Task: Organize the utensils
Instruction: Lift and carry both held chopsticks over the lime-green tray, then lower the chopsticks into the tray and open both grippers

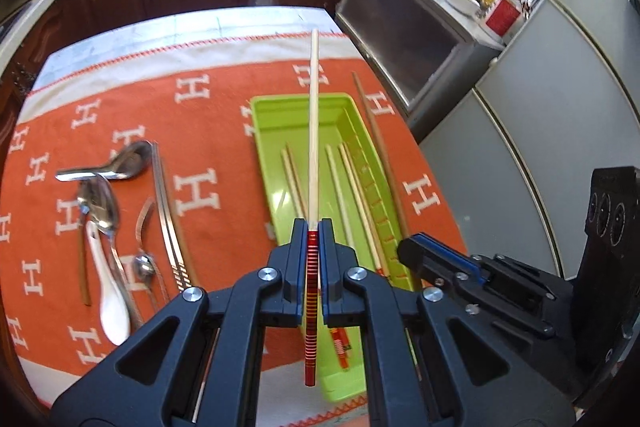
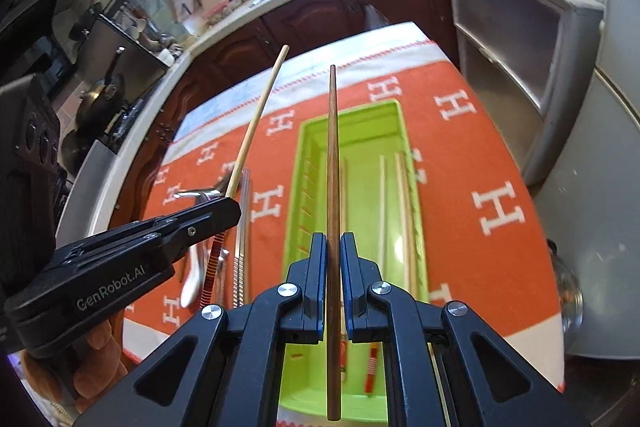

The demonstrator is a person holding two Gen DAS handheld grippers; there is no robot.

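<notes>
My left gripper [image 1: 313,227] is shut on a pale chopstick with a red striped end [image 1: 313,131] and holds it above the green tray [image 1: 280,115]. It also shows in the right wrist view [image 2: 256,123]. My right gripper [image 2: 332,239] is shut on a dark brown chopstick [image 2: 332,155] and holds it over the green tray [image 2: 308,147]. The same chopstick shows along the tray's right side in the left wrist view [image 1: 376,131]. Several pale chopsticks [image 1: 348,195] lie in the tray.
Metal spoons [image 1: 100,203], a white ceramic spoon [image 1: 108,303], metal chopsticks [image 1: 166,203] and a brown chopstick [image 1: 83,267] lie left of the tray on the orange cloth [image 1: 200,99]. Kitchen counter behind, grey cabinets [image 1: 540,131] at right.
</notes>
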